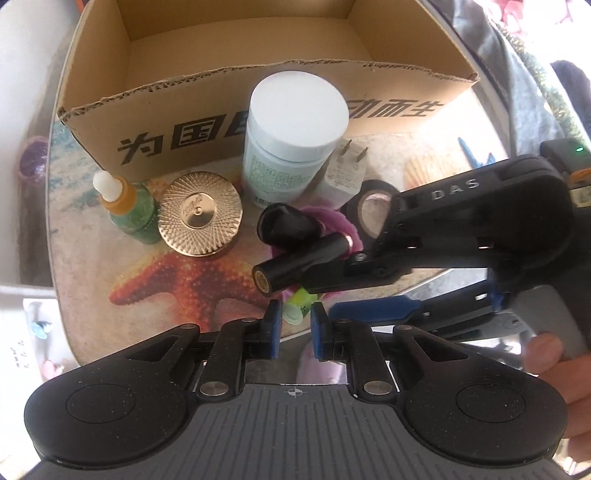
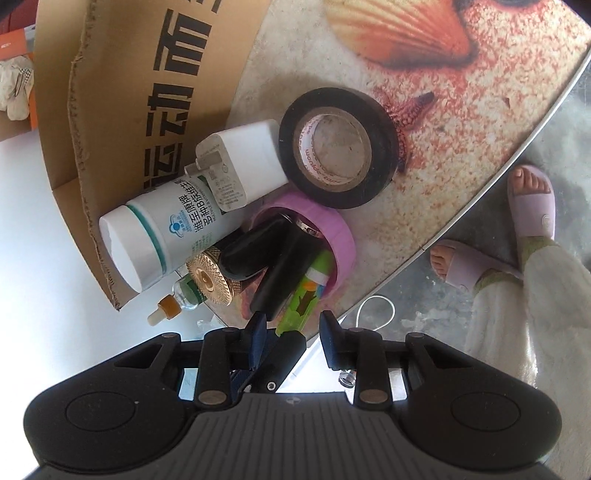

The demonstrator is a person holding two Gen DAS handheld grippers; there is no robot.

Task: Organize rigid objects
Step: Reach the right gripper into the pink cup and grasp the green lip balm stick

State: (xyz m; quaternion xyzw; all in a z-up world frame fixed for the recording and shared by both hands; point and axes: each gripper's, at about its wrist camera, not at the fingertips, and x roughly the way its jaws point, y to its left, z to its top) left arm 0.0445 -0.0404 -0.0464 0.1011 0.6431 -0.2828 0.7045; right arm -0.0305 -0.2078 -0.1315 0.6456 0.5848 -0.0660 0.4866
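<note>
Right hand-held gripper (image 1: pixel 325 275) clamping black cylinder (image 1: pixel 291 266) — gold-tipped, glossy, possibly lipstick.

A round table (image 2: pixel 461 122) printed with an orange starfish (image 1: pixel 192 277) and scallop shell (image 2: pixel 402 33) stands above a grey floor (image 2: pixel 417 291), where a person's feet in lilac slippers (image 2: pixel 532 206) show beside a loop of white cord (image 2: pixel 375 312).

Round seashell-print tabletop (image 2: pixel 461 122) above a glossy grey floor (image 2: pixel 424 291).
</note>
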